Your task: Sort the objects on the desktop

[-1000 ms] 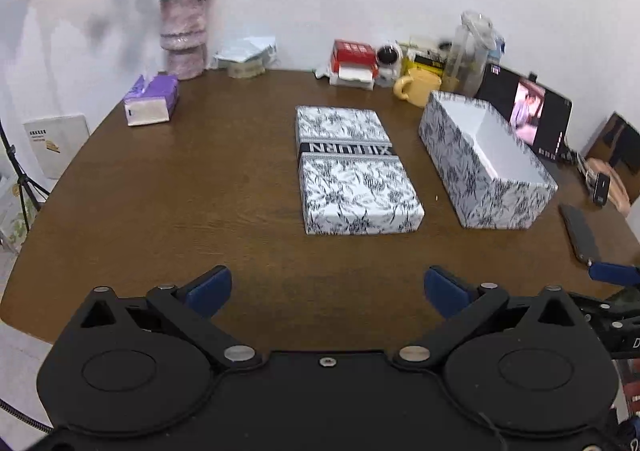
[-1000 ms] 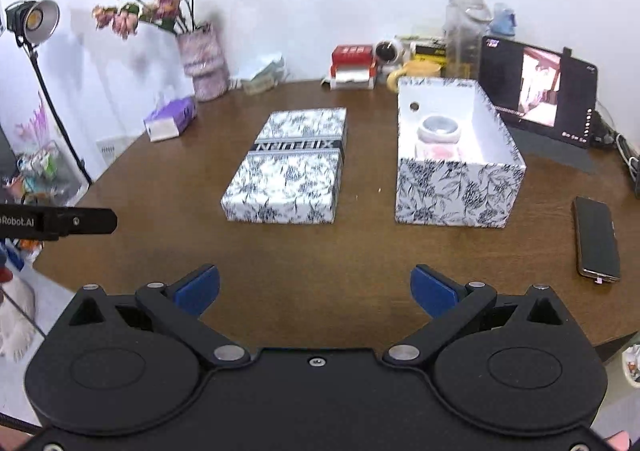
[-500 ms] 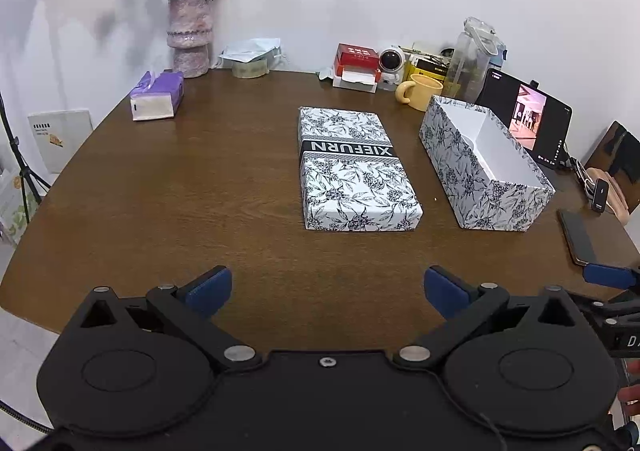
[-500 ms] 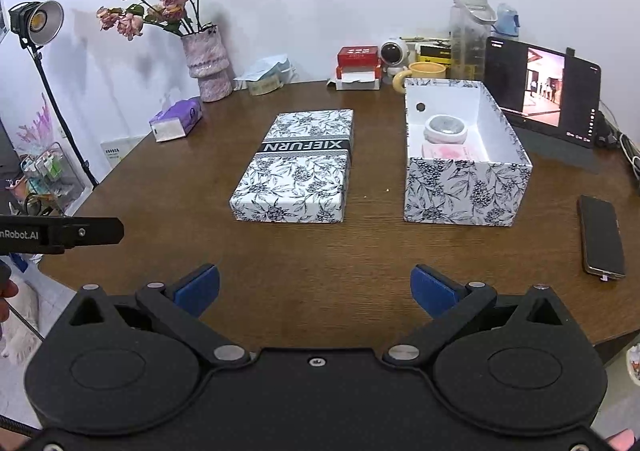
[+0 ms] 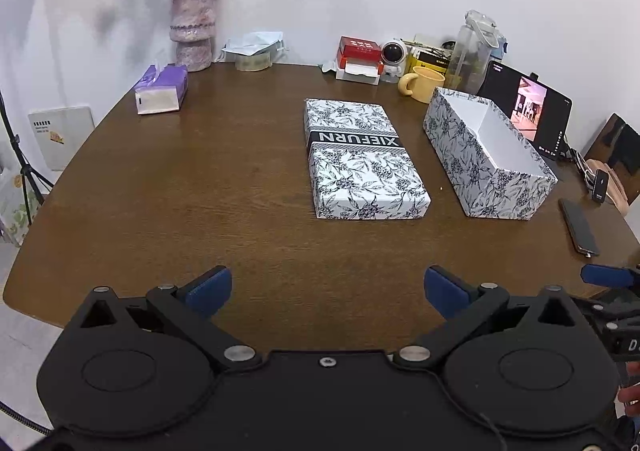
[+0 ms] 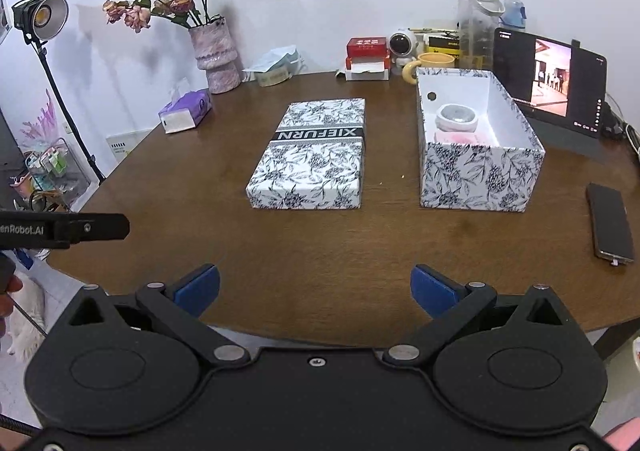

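Note:
A floral box lid lettered XIEFURN lies flat mid-table. To its right stands the open floral box; the right wrist view shows a white round jar and a pink item inside. My left gripper hovers open over the table's near edge, nothing between its blue pads. My right gripper is open too, empty, at the near edge, well short of both boxes.
A phone lies at the right edge. Along the back stand a flower vase, purple tissue pack, red box, yellow mug, water bottle and a lit tablet. A lamp on a stand rises left of the table.
Both grippers have drawn back and risen slightly, so the boxes look smaller and farther away. Both stayed open; nothing on the table moved.

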`<state>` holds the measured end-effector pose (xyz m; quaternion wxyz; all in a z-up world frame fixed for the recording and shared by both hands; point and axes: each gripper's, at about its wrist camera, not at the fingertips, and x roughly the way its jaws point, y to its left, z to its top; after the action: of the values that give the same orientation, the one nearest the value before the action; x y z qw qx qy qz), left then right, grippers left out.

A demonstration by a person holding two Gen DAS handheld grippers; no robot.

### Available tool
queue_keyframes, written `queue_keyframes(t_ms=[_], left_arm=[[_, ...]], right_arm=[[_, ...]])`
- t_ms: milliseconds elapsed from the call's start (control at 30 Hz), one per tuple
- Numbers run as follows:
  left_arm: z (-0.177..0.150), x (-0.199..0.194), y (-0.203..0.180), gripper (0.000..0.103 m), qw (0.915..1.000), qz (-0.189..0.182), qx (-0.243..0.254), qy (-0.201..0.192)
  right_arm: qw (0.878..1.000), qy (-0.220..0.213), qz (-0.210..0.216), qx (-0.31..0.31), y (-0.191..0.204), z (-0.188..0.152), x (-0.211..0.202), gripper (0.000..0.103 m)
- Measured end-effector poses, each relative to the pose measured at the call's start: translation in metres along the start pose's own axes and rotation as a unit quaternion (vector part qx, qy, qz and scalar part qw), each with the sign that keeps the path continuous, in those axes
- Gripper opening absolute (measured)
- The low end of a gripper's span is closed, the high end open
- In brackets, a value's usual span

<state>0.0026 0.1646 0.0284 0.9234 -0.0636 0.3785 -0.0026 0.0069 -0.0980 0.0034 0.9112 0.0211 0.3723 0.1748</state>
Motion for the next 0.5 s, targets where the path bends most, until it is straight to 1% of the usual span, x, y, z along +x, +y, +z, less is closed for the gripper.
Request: queue_keyframes(t_ms=[200, 500], left_arm=[[0.003, 0.004, 0.0, 0.103, 1.0, -0.006, -0.001, 0.003], [0.012, 0.018, 0.006, 0.103, 0.9999, 0.003, -0.009, 0.006]], right_arm=[[1.0, 0.002, -0.005, 0.002, -0.001, 0.003, 0.002, 0.103], [1.0, 0.004, 0.0, -0.007, -0.002, 0.017, 0.022, 0.103]])
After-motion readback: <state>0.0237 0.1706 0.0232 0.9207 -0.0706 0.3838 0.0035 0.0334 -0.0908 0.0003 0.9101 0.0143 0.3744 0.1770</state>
